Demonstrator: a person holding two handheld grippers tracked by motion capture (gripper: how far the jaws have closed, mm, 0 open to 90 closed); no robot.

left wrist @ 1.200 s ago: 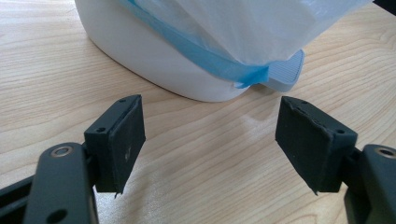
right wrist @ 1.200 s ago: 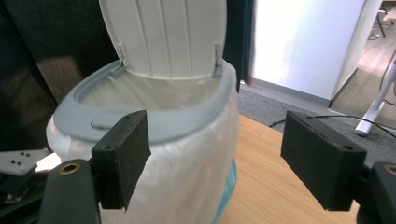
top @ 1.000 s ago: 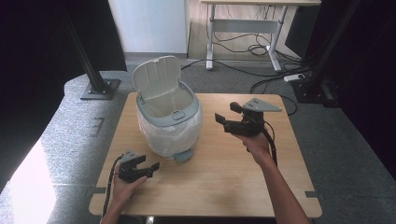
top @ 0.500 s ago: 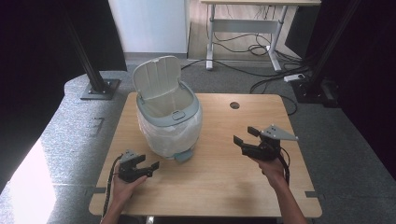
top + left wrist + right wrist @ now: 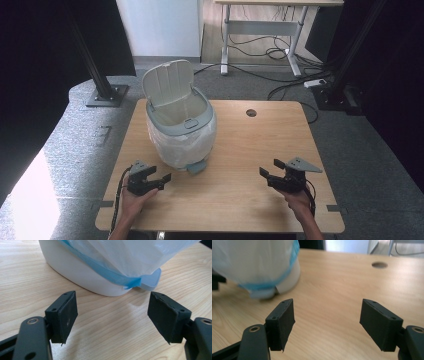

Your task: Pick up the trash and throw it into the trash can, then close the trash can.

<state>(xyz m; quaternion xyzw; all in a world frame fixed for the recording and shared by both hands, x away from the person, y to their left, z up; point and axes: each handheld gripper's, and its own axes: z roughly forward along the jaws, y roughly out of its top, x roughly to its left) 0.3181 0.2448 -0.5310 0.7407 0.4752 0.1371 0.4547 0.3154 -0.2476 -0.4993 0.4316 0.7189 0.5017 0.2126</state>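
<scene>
One wooden table [image 5: 240, 145], one round cable hole [image 5: 251, 113] far right of centre. One white pedal bin [image 5: 182, 130] left of centre on table, lid [image 5: 167, 89] up, one white liner with blue band [image 5: 110, 275] draped over outside; one pedal [image 5: 197, 167] at near side. Two grippers at near edge: left gripper [image 5: 159, 180] just near-left of bin, jaws released, empty; right gripper [image 5: 272, 169] well right, jaws released, empty.
</scene>
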